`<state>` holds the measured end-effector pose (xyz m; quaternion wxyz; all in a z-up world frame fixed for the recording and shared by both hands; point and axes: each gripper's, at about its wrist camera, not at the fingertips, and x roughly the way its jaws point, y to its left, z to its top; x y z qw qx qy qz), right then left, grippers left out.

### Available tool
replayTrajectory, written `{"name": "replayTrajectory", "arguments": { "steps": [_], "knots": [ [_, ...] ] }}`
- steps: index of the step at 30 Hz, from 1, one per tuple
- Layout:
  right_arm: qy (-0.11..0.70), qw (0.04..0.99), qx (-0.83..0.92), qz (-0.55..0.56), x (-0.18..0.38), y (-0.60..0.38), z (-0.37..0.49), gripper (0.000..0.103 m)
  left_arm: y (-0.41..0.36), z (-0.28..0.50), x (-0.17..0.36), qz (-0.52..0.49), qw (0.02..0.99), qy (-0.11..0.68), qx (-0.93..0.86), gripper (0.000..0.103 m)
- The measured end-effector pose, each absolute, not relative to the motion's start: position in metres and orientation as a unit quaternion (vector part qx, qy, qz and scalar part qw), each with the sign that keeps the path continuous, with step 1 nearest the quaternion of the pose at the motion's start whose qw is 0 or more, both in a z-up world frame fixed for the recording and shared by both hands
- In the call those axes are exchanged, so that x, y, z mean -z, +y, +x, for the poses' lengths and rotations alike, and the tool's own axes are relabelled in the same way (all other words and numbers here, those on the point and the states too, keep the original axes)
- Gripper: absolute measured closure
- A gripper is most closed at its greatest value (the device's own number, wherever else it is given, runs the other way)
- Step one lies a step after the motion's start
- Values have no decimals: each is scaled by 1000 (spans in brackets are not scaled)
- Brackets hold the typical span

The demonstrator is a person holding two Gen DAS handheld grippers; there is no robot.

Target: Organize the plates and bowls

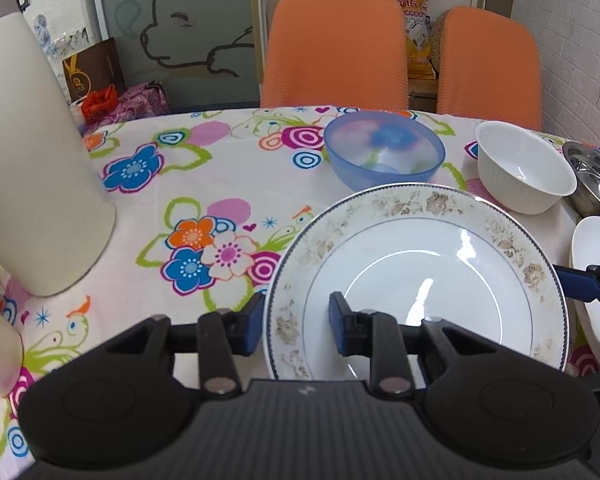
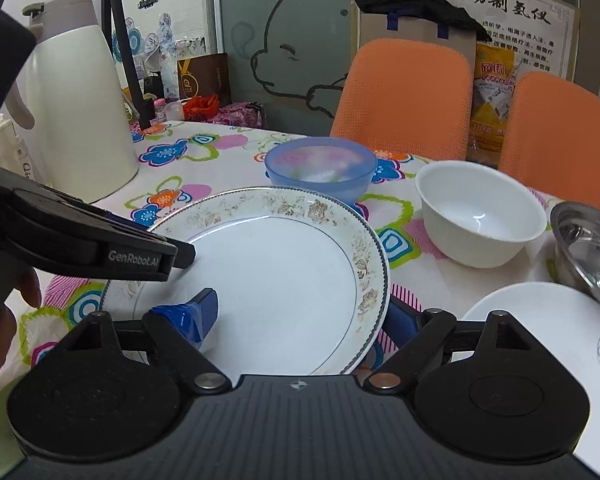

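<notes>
A deep white plate with a brown floral rim [image 1: 420, 264] [image 2: 284, 272] fills the middle of both views, raised over the flowered tablecloth and overlapping the blue bowl behind it. My left gripper [image 1: 296, 328] is shut on its left rim, one blue pad outside the edge and one inside; in the right wrist view its black finger [image 2: 140, 254] lies on the rim. My right gripper [image 2: 302, 316] is open and straddles the plate's right rim, with one fingertip [image 2: 204, 312] over the plate and the other below the edge. A blue translucent bowl [image 1: 384, 150] [image 2: 320, 168] and a white bowl [image 1: 524, 168] [image 2: 480, 212] stand behind.
A steel bowl [image 1: 596, 176] [image 2: 592, 248] and a second white plate [image 1: 596, 280] [image 2: 540, 320] sit at the right. A tall cream thermos jug [image 1: 32, 160] [image 2: 80, 100] stands at the left. Two orange chairs [image 1: 336, 48] [image 2: 404, 92] line the far table edge. A hand [image 2: 4, 320] is at the left.
</notes>
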<state>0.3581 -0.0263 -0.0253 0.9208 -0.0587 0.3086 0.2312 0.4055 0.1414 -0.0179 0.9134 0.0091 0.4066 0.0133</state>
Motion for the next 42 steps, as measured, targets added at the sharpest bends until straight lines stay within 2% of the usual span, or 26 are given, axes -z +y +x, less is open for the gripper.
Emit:
{"name": "replayTrajectory", "arguments": {
  "steps": [6, 7, 8, 10, 12, 14, 16, 17, 21, 22, 25, 30, 34, 42],
  "knots": [
    [318, 918, -231, -50, 21, -27, 366, 29, 137, 411, 7, 10, 915, 403, -19, 78],
    [313, 918, -237, -50, 20, -27, 364, 29, 137, 410, 4, -5, 918, 397, 12, 88],
    [311, 917, -245, -55, 20, -24, 363, 29, 136, 410, 0, -31, 914, 402, 53, 90],
    [317, 912, -251, -64, 24, -19, 363, 29, 126, 409, -3, -22, 913, 403, 66, 74],
    [327, 911, -245, -62, 29, -19, 365, 30, 118, 402, -8, 19, 930, 367, 17, 76],
    [333, 910, -238, -65, 36, -23, 367, 31, 126, 400, -11, 15, 931, 364, 16, 76],
    [339, 909, -235, -53, 39, -27, 370, 31, 136, 401, -10, 9, 929, 371, 10, 57],
    [340, 909, -237, -49, 39, -27, 371, 29, 143, 401, -8, 8, 928, 372, -1, 53],
    [341, 909, -236, -48, 42, -24, 369, 27, 167, 401, 8, -9, 918, 396, -13, 48],
    [341, 909, -234, -48, 42, -24, 369, 27, 172, 401, 12, -19, 915, 403, -7, 40],
    [351, 908, -223, -47, 40, -21, 369, 26, 175, 399, 20, -36, 911, 410, 11, 40],
    [367, 901, -226, -48, 38, -21, 367, 25, 167, 405, 28, -28, 899, 436, 15, 32],
    [343, 902, -255, -61, 43, -26, 358, 24, 165, 404, 29, -28, 903, 429, 18, 32],
    [346, 905, -244, -55, 41, -21, 358, 23, 161, 401, 31, -29, 909, 416, 23, 32]
  ]
}}
